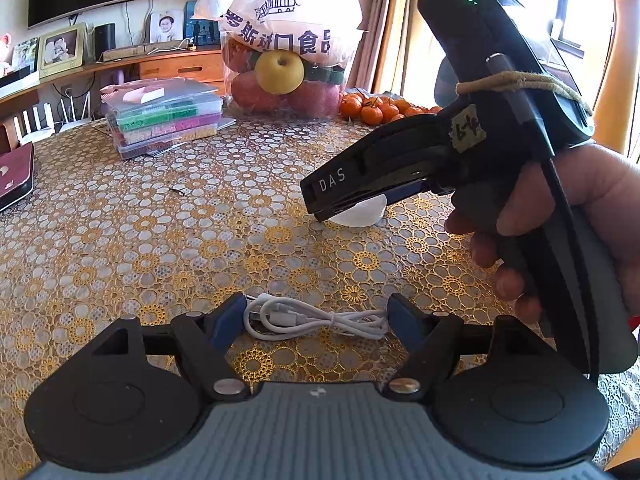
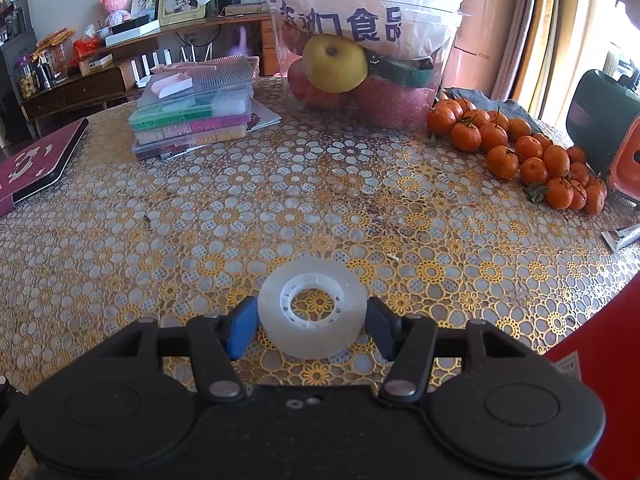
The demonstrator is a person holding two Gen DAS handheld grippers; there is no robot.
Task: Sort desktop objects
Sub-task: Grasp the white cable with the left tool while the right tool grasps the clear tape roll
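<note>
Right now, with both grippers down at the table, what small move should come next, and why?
Probably close the right gripper on the tape roll: the roll lies flat between its open blue fingers, apparently not yet clamped. The left gripper likewise brackets the coiled white cable, still open.

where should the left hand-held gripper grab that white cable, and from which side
Grip the white cable at its pinched middle, where the loops are bundled together, coming straight down from above. It lies flat on the tablecloth with the coils fanning out to either side, so the narrow waist fits between the open left hand-held gripper fingers best.
</note>
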